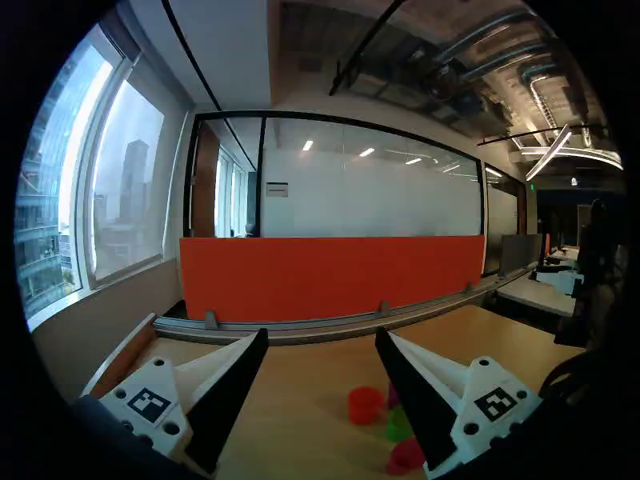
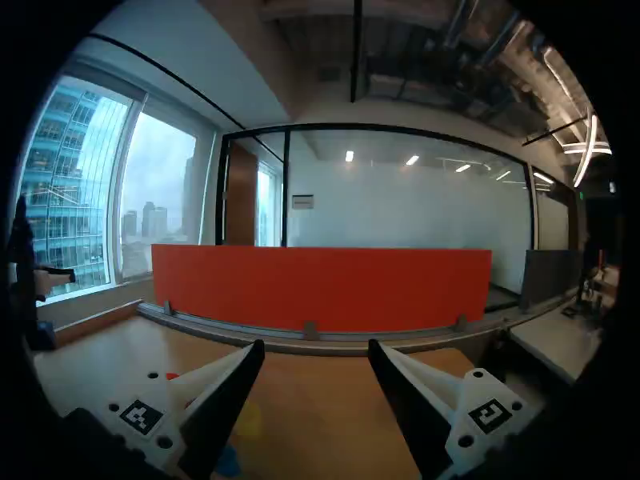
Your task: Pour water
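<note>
the left claw (image 1: pixel 320 340) is hovering level above the bench (image 1: pixel 312 384), pointing toward the divider. its two fingers are standing wide apart, gripping nothing. the right claw (image 2: pixel 314 348) is hanging in the same pose over the bench (image 2: pixel 328 408), its fingers likewise spread and holding nothing.

the bench is showing a light wood top in both views. along its far edge a grey metal rail (image 1: pixel 320 326) is running from side to side, and an orange partition (image 1: pixel 332 276) is rising directly behind it. behind the partition, a frosted glass wall (image 1: pixel 368 192) in a black frame is closing off the room. a tall window (image 1: pixel 120 200) is admitting daylight on the left, with city towers showing outside. exposed ducts (image 1: pixel 480 72) and strip lights are crossing the ceiling.

in the left gripper view, three small cups are sitting on the bench between the fingers, close to the right-hand finger: a red cup (image 1: pixel 365 404), a green cup (image 1: pixel 398 424) just beside it, and a magenta cup (image 1: pixel 406 458) nearest the camera (partly hidden by that finger). all three are standing apart from the claw. whether they are holding water cannot be told.

in the right gripper view, a yellow shape (image 2: pixel 250 420) and a blue shape (image 2: pixel 228 462) are lying low beside the left-hand finger, too blurred to identify.
</note>
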